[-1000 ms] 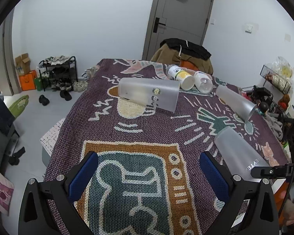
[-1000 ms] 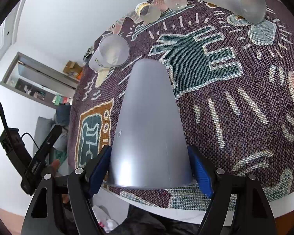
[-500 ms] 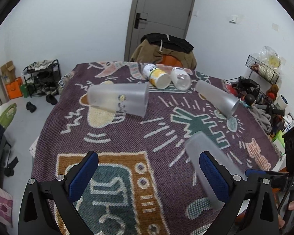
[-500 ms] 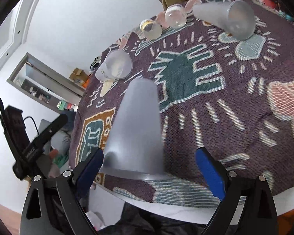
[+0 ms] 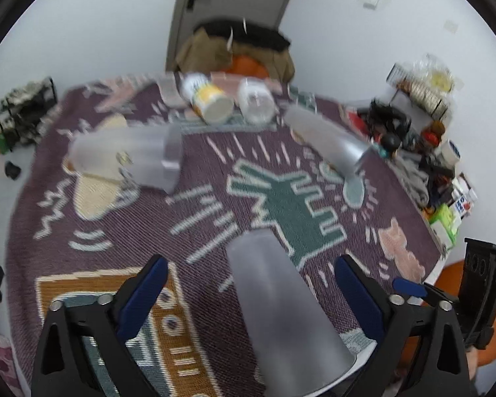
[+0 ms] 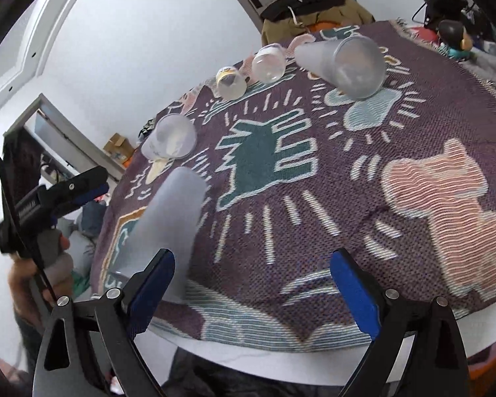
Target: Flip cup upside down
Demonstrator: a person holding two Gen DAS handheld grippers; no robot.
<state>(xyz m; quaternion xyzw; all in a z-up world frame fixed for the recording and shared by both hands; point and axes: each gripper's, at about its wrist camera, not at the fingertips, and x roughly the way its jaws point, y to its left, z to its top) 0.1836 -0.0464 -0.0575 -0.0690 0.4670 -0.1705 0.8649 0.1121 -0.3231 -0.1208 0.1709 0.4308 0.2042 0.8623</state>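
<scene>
The frosted cup (image 5: 287,311) stands mouth-down near the near edge of the bench (image 6: 363,218), between the wide-open fingers of the left gripper (image 5: 248,294), which touch nothing. The right gripper (image 6: 251,284), also spread wide and empty, has the cup at its left. The flip appears complete. Other cups (image 6: 347,63) lie on their sides farther off.

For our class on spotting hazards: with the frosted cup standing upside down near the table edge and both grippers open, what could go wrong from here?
1. The inverted frosted cup stands close to the table's near edge; a nudge might tip it off.
2. The left gripper brackets it with open jaws, so any sideways move could knock it.
3. The cups lying on their sides on the woven cloth may roll if it is tugged.
</scene>
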